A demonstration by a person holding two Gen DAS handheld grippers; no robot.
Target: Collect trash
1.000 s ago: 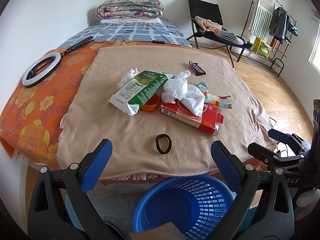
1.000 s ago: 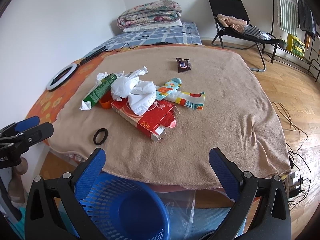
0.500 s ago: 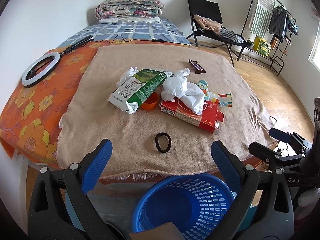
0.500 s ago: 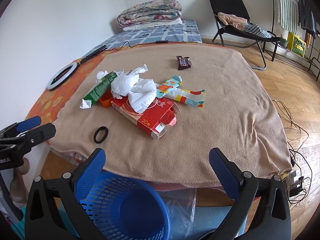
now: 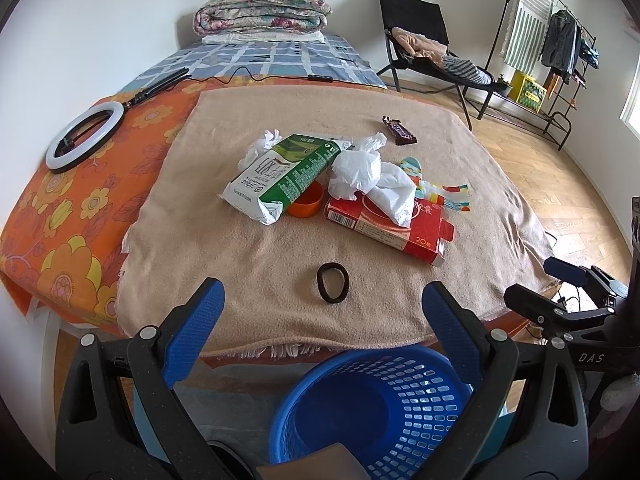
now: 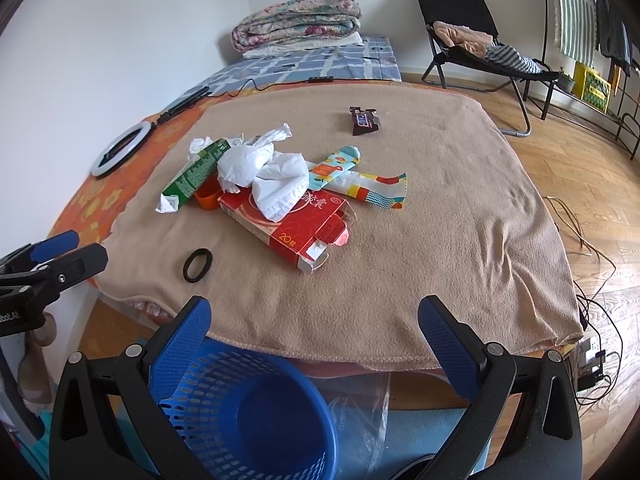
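Trash lies in a pile on the tan blanket (image 5: 248,280): a green and white carton (image 5: 280,176), crumpled white tissue (image 5: 372,180), a red box (image 5: 392,228), an orange cap (image 5: 306,202), colourful wrappers (image 6: 360,180), a dark candy wrapper (image 6: 365,120) farther back and a black ring (image 5: 333,282) near the front edge. A blue basket (image 5: 372,408) stands below the front edge; it also shows in the right wrist view (image 6: 248,412). My left gripper (image 5: 322,308) and right gripper (image 6: 314,320) are open and empty, held above the basket, short of the blanket.
An orange flowered sheet (image 5: 60,216) with a ring light (image 5: 82,134) lies to the left. A folded quilt (image 5: 262,12) sits at the back. A black chair (image 6: 472,36) and clothes rack (image 5: 552,40) stand on the wood floor at right, with cables (image 6: 588,280).
Both grippers have drifted slightly towards the blanket; the pile sits a little closer in view. Nothing was taken hold of or let go.
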